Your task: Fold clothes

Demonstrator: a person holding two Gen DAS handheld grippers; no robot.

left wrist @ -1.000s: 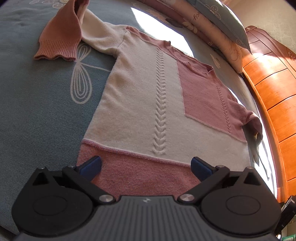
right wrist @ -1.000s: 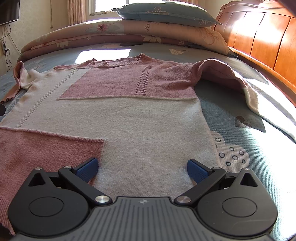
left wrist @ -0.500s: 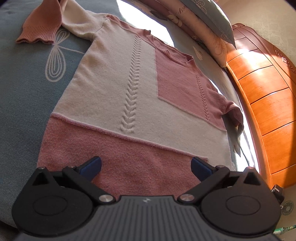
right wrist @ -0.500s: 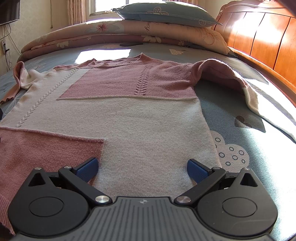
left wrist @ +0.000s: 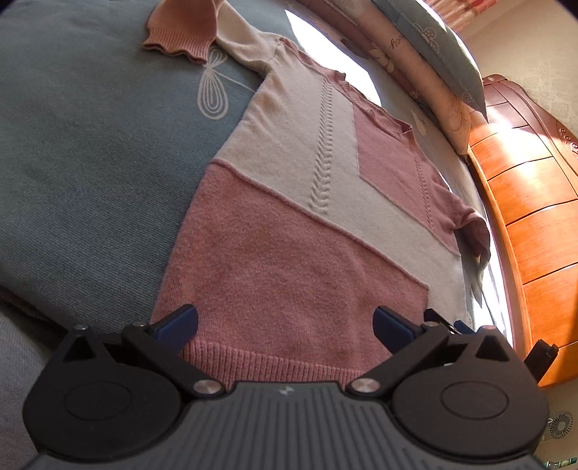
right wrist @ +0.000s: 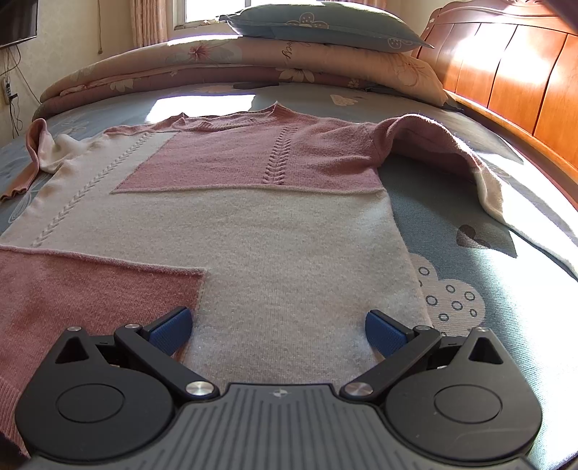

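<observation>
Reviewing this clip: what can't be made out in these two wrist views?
- Sweater hem, right wrist view: covered by the right gripper body.
- Far sleeve cuff, right wrist view: cut off by the frame edge.
- Left gripper contact with the hem, left wrist view: unclear; fingers spread wide.
- The person: out of view.

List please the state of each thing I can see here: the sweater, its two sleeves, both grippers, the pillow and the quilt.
Sweater: spread flat on the bed sheet, not yet folded.
Sleeve with ribbed cuff: bent back on itself.
Other sleeve: humped, draped outward.
Left gripper: open, over the pink hem.
Right gripper: open, over the cream part near the hem.
Pillow: lying on the quilt.
Quilt: folded at the bed's far edge.
</observation>
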